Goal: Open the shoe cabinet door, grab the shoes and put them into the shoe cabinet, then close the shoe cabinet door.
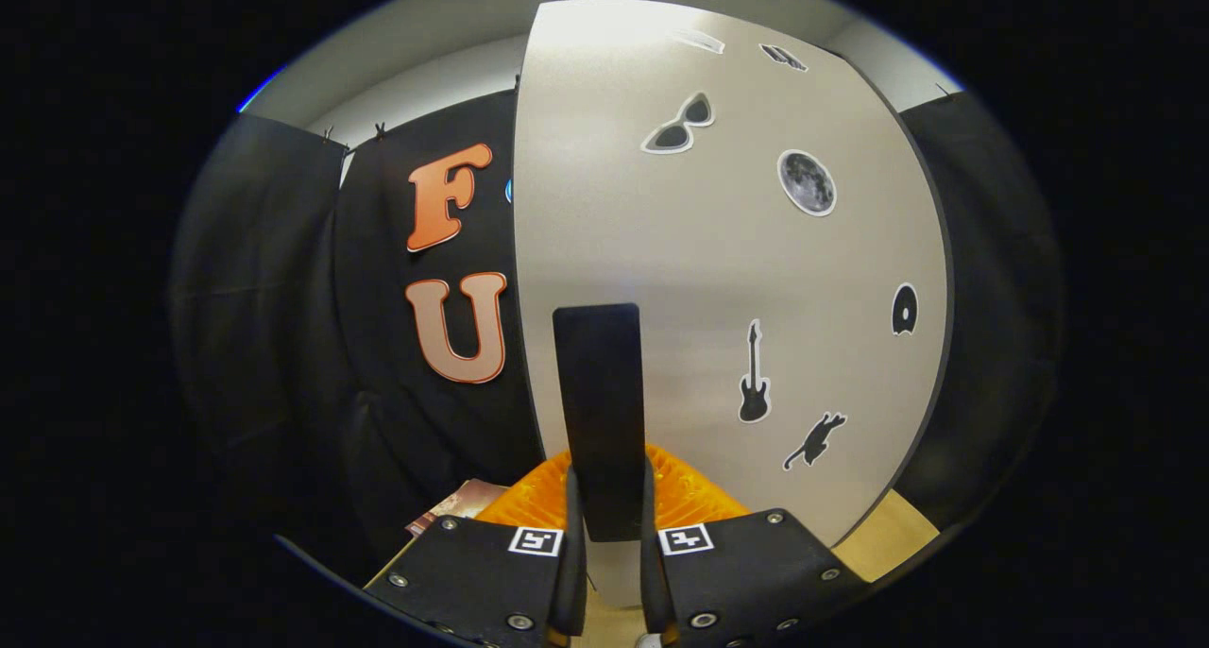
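Black cloth hangs as the booth's backdrop (283,346) on the far left, with a pale ceiling above it. At the bottom of the gripper view, the gripper (612,535) has its two fingers drawn in close on either side of a flat, dark, upright bar handle (601,412), which rises from between the fingers and stands against the door. The fingers appear to press on it from both sides, so I judge the claw clenched on the handle, a grip that would let the person swing the door by pulling or pushing. Behind the handle spreads the shoe cabinet door (718,251), a broad, smooth, beige panel with a dark edge, dotted with small stickers: a pair of sunglasses, a moon, a guitar, a cat and a record among them. Just behind the fingers at the foot of the door sits an orange ribbed plastic object (529,497); what it is I cannot tell. A light wooden surface (883,535) shows to the right of the gripper, below the door's lower corner. Whether the door is being opened or closed cannot be judged from this moment alone, and the inside of the cabinet is hidden by the panel.
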